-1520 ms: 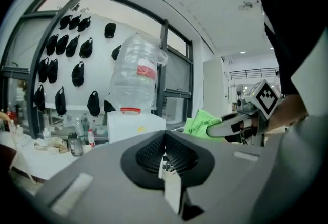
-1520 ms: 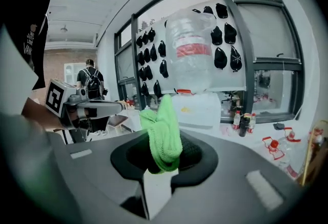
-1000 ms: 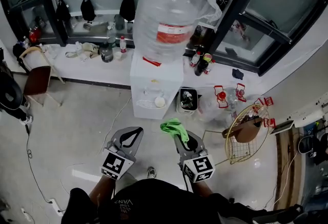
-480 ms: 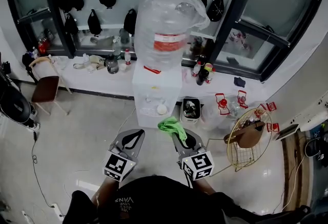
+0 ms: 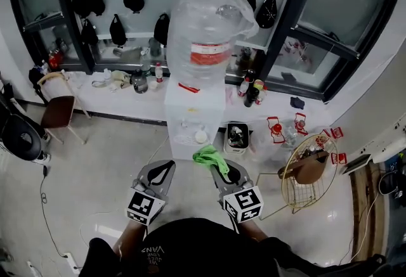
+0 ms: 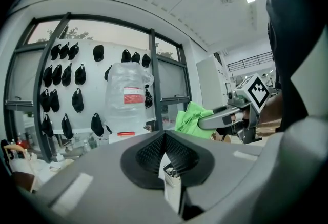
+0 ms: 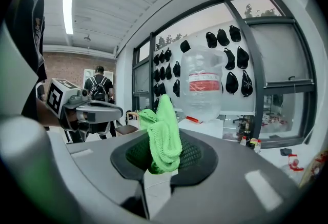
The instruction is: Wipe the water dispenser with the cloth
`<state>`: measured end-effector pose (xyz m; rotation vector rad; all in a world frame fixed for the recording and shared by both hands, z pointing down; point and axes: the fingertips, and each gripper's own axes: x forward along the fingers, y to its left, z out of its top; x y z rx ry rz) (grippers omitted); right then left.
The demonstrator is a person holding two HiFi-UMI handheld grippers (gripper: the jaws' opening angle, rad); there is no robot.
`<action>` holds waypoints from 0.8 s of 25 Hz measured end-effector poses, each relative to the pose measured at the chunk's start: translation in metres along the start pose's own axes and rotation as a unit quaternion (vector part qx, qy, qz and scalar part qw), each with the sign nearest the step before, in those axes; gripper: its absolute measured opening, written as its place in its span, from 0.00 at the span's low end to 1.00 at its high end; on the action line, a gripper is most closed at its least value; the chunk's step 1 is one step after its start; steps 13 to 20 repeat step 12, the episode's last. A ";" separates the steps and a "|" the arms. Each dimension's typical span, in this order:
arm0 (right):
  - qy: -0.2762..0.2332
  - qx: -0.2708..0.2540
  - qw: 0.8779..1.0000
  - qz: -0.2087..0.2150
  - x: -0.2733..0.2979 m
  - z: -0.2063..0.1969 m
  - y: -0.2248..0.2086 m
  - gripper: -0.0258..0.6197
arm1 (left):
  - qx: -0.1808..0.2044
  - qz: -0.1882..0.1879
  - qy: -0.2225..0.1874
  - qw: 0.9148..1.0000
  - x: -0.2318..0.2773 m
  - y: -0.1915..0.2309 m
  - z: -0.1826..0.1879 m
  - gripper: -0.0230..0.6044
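Evidently the approach step: right tongs [image 5: 217, 167] clamp the cloth [image 5: 211, 157] near the water dispenser [image 5: 193, 118]; left tongs [image 5: 166, 168] are clenched and empty. The next move likely calls for pressing the cloth against its front.

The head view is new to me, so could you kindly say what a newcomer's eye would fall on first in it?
The large clear plastic water bottle with a red label catches the eye first, standing on the white box-shaped water dispenser at the centre. Next comes the bright green fluffy cloth, clamped in the right hand-held gripper in front of the dispenser; the left hand-held gripper beside it is shut and empty.
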<state>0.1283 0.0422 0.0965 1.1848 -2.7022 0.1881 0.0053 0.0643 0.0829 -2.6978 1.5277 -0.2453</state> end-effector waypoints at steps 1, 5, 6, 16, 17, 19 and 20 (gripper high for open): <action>0.001 0.000 1.000 0.000 0.001 0.000 0.000 0.18 | -0.001 0.001 0.000 1.000 0.000 0.002 0.000 0.04; 0.003 -0.004 1.000 -0.002 0.002 0.002 0.000 0.18 | -0.001 -0.002 -0.001 1.000 0.001 0.004 0.002 0.04; 0.003 -0.005 1.000 -0.002 0.003 0.003 0.000 0.18 | 0.000 -0.002 -0.002 1.000 0.000 0.005 0.002 0.04; 0.000 -0.007 1.000 -0.003 0.007 0.004 -0.002 0.18 | 0.004 0.000 -0.002 1.000 0.002 0.011 0.001 0.04; 0.000 -0.007 1.000 -0.003 0.007 0.004 -0.002 0.18 | 0.004 0.000 -0.002 1.000 0.002 0.011 0.001 0.04; 0.000 -0.007 1.000 -0.003 0.007 0.004 -0.002 0.18 | 0.004 0.000 -0.002 1.000 0.002 0.011 0.001 0.04; 0.000 -0.007 1.000 -0.003 0.007 0.004 -0.002 0.18 | 0.004 0.000 -0.002 1.000 0.002 0.011 0.001 0.04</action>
